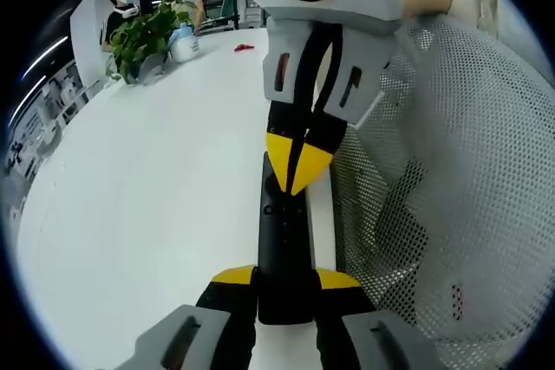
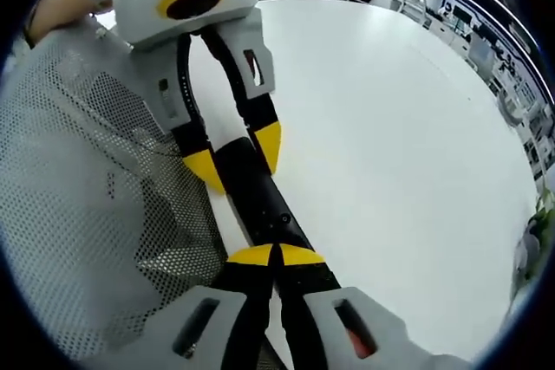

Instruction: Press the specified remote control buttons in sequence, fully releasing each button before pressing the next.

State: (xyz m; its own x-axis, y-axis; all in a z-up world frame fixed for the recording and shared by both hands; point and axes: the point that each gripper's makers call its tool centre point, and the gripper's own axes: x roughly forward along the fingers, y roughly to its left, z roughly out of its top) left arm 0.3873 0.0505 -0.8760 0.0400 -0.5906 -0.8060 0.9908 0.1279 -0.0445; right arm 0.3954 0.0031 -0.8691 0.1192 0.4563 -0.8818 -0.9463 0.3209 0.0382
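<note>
A long black remote control (image 1: 284, 249) lies along the edge of the white table (image 1: 147, 197). My left gripper (image 1: 286, 279) is shut on the remote's near end, one yellow tip on each side. My right gripper (image 1: 297, 162) comes down from above, shut, its joined yellow tips resting on the remote's button face near the far end. In the right gripper view the right gripper (image 2: 275, 256) has its tips together over the remote (image 2: 264, 201). Beyond it the left gripper (image 2: 236, 158) clamps the remote's sides. I cannot tell whether a button is pushed in.
A white mesh chair back (image 1: 451, 179) stands close beside the table edge, by the remote, and appears again (image 2: 87, 197). At the far end of the table are a potted plant (image 1: 139, 36), a white bottle (image 1: 184, 43) and a small red object (image 1: 244, 46). People sit beyond.
</note>
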